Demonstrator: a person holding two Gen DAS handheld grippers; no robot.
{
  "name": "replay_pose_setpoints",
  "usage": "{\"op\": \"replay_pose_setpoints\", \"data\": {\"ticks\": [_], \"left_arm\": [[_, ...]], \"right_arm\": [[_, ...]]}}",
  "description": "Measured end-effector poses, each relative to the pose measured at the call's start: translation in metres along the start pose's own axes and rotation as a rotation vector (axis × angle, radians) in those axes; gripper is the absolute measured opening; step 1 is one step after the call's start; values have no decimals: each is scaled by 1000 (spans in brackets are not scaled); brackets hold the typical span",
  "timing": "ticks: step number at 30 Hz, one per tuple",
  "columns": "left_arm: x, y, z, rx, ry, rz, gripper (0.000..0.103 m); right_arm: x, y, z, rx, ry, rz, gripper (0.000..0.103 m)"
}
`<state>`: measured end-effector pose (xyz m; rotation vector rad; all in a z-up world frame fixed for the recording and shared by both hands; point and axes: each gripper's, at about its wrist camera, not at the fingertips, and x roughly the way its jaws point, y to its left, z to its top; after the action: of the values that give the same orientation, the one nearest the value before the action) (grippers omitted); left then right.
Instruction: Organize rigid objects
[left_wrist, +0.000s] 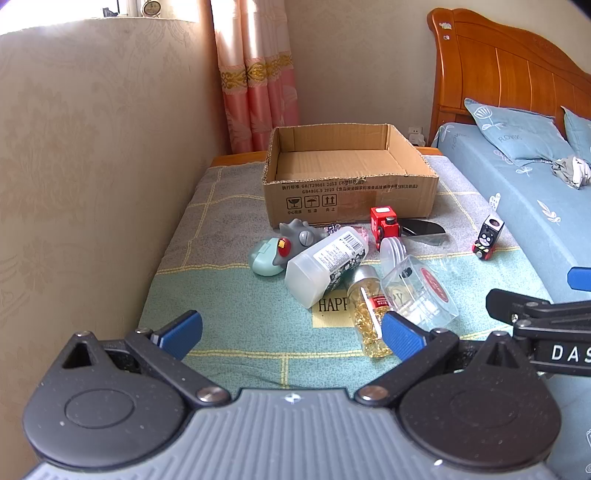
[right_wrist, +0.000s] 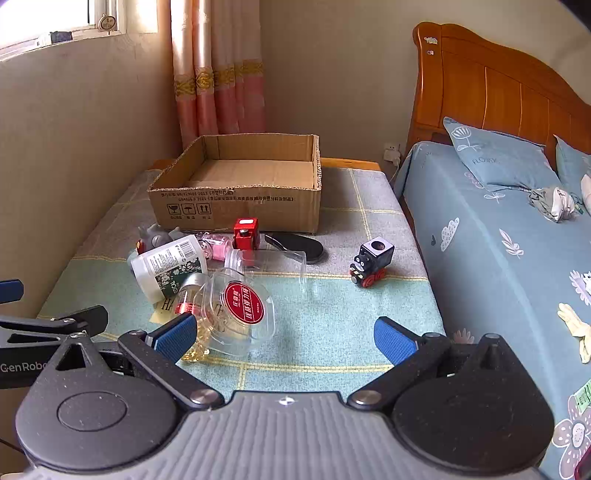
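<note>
An open empty cardboard box (left_wrist: 347, 162) (right_wrist: 251, 166) stands at the far end of a blanket-covered bench. In front of it lies a pile: a white bottle (left_wrist: 325, 266) (right_wrist: 170, 264), a clear jar with a red label (left_wrist: 421, 291) (right_wrist: 240, 310), a jar of yellow capsules (left_wrist: 369, 314), a grey toy (left_wrist: 295, 240), a red toy car (left_wrist: 386, 223) (right_wrist: 245, 232) and a black sole-shaped piece (right_wrist: 299, 245). A black toy train (left_wrist: 487, 238) (right_wrist: 371, 260) stands apart on the right. My left gripper (left_wrist: 291, 332) and right gripper (right_wrist: 284, 336) are open and empty, near the pile's front.
A wall runs along the bench's left side. A bed with blue sheets (right_wrist: 498, 240) and a wooden headboard (left_wrist: 509, 77) borders the right. Pink curtains (left_wrist: 255, 74) hang behind the box. The right gripper's arm (left_wrist: 546, 321) shows at the right of the left wrist view.
</note>
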<state>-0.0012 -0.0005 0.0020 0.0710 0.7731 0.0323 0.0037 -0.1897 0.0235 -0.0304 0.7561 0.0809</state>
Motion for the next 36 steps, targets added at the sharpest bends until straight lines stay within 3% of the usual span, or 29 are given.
{"op": "replay_pose_setpoints", "data": {"ticks": [36], "left_arm": [[-3,1,6,-8,-5,-5,102]], "right_arm": [[-5,-1,1,5,-15,3,103]]}}
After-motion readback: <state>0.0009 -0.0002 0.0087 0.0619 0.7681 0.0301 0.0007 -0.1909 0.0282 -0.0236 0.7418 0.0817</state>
